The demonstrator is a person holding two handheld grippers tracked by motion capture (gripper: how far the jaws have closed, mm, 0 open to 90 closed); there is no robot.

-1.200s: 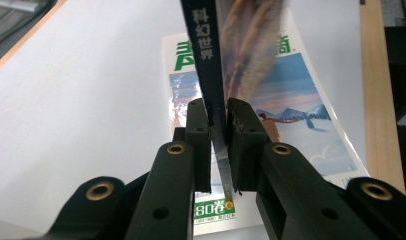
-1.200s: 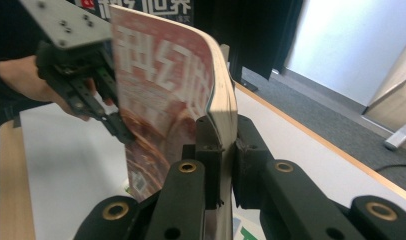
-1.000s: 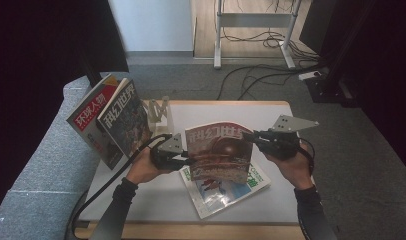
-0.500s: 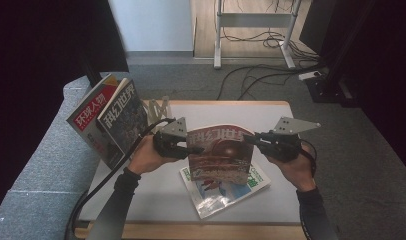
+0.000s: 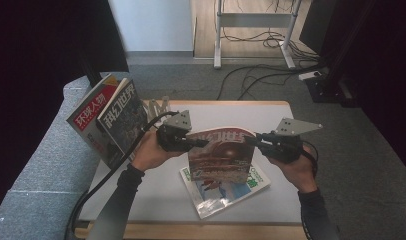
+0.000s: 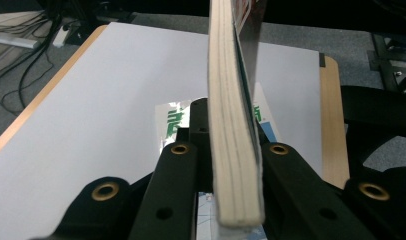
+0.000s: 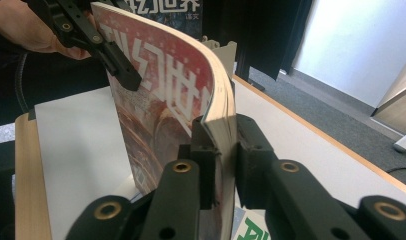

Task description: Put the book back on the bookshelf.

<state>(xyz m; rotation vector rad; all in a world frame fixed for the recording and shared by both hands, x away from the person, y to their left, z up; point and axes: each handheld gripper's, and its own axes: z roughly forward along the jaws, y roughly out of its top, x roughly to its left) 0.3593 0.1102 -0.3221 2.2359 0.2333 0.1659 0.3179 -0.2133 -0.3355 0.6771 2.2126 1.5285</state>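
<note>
Both pairs of jaws are pressed in on the same red-covered magazine (image 5: 221,154), which stands upright in the air above the worktop (image 5: 141,190), its cover facing the person. The left gripper (image 5: 200,143) pinches the magazine's upper left edge; in the left gripper view its jaws sit tight against either side of the thick stack of pages (image 6: 234,150), with no gap showing. The right gripper (image 5: 255,140) pinches the upper right edge, and in the right gripper view its jaws clamp the page block (image 7: 222,125) just below the top corner, where the cover bows outward (the top curls toward the left gripper (image 7: 122,69), seen there biting the far edge). The magazine's lower edge hangs just over a second magazine (image 5: 226,190) with a green and white cover, which lies flat on the worktop at a slant, one corner near the front edge. White worktop lies open to the left of that flat magazine and behind the held one, up to the far wooden rim. At the worktop's left rear a rack (image 5: 158,107) stands, and two more magazines (image 5: 108,120) lean upright at the left edge beside a grey sofa (image 5: 36,165). The left hand (image 5: 152,152) and right hand (image 5: 295,167) come in from below, forearms angled inward, each gripper pointing toward the other across the magazine.
</note>
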